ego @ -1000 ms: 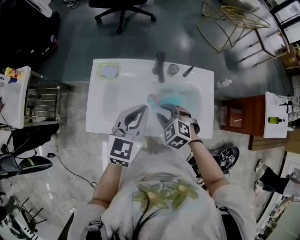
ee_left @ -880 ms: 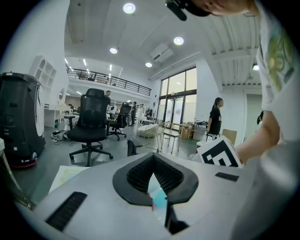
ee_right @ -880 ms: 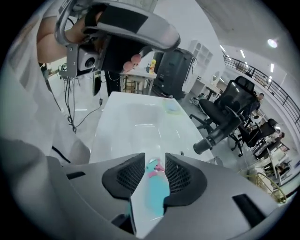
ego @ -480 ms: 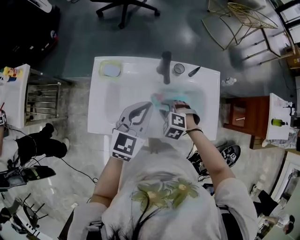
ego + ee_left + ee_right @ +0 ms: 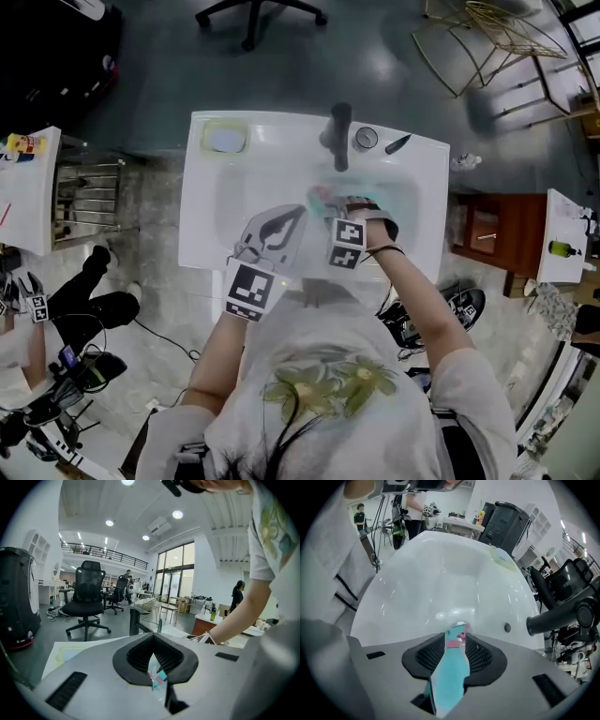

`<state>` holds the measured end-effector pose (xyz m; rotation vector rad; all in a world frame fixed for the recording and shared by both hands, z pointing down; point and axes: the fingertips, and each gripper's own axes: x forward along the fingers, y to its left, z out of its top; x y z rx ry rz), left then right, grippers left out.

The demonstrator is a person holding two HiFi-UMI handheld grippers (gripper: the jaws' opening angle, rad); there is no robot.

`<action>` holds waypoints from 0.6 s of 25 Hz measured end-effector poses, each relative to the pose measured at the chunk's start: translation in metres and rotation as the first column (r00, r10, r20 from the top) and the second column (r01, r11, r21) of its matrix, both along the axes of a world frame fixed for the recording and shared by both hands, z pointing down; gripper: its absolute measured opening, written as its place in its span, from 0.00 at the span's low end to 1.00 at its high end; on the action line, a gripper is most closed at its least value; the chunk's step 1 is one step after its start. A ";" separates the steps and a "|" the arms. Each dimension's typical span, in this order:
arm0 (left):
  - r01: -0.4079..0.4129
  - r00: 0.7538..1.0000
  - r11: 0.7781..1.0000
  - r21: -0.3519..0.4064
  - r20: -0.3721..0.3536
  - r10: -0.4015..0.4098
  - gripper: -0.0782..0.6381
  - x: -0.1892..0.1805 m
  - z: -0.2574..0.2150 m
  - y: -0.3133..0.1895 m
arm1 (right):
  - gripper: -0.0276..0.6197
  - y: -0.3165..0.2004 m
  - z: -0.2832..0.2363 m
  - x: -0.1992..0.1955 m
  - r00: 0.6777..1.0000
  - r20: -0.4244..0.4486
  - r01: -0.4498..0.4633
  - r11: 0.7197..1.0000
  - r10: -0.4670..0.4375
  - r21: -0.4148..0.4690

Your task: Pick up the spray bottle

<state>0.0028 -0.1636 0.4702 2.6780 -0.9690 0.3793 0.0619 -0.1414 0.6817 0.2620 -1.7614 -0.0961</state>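
The right gripper (image 5: 455, 638) is holding its jaws wide apart, straddling the teal spray bottle (image 5: 450, 672) lying in the white sink (image 5: 202, 216), not squeezing it yet. That hand is pointing steeply down, with the forearm (image 5: 412, 292) reaching over the near rim. The left gripper (image 5: 153, 637) is keeping its jaws tip to tip, empty, aiming nearly level alongside. From overhead, the right gripper is hiding most of the bottle.

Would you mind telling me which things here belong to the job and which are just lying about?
Job in hand:
- spray bottle, lying in the sink
- right claw, open around the bottle

Just lying about:
- left claw, shut and empty
- faucet
- soap tray
- office chair
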 end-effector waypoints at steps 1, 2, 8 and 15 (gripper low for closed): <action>0.001 1.000 1.000 -0.005 0.002 -0.001 0.12 -0.001 0.001 0.000 | 0.22 -0.001 0.003 0.001 1.000 -0.006 0.001 1.000 -0.001 -0.004; 0.001 1.000 1.000 -0.009 0.004 -0.001 0.12 -0.002 0.003 -0.001 | 0.22 -0.002 0.006 0.001 1.000 -0.012 0.002 1.000 -0.002 -0.006; 0.000 1.000 1.000 -0.029 0.024 0.001 0.12 -0.006 0.012 -0.005 | 0.22 -0.011 0.024 0.004 0.997 -0.067 0.039 0.999 -0.037 0.016; 0.005 0.999 0.999 -0.037 0.032 -0.004 0.12 -0.004 0.018 -0.007 | 0.22 -0.003 0.043 0.008 0.991 -0.106 0.081 0.996 -0.084 -0.030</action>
